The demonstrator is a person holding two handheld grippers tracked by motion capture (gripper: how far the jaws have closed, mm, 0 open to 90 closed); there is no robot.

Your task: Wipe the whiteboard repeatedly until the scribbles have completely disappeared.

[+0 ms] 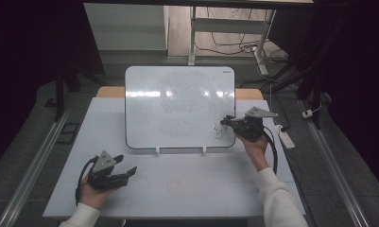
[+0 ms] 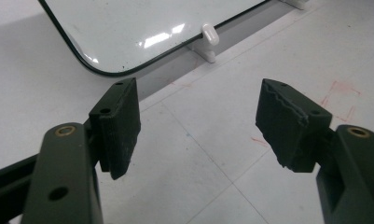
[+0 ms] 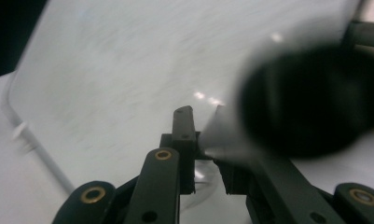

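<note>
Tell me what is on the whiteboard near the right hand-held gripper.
Dark scribbled lines mark the whiteboard by its lower right corner. The right hand-held gripper covers part of them; what it holds is too blurred to tell.

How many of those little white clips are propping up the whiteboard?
2. Both stand under the whiteboard's bottom edge on the table: the left clip toward the middle, the right clip nearer the right gripper. None seems hidden.

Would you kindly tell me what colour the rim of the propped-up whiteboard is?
The whiteboard's rim is black, clearest in the left gripper view.
</note>
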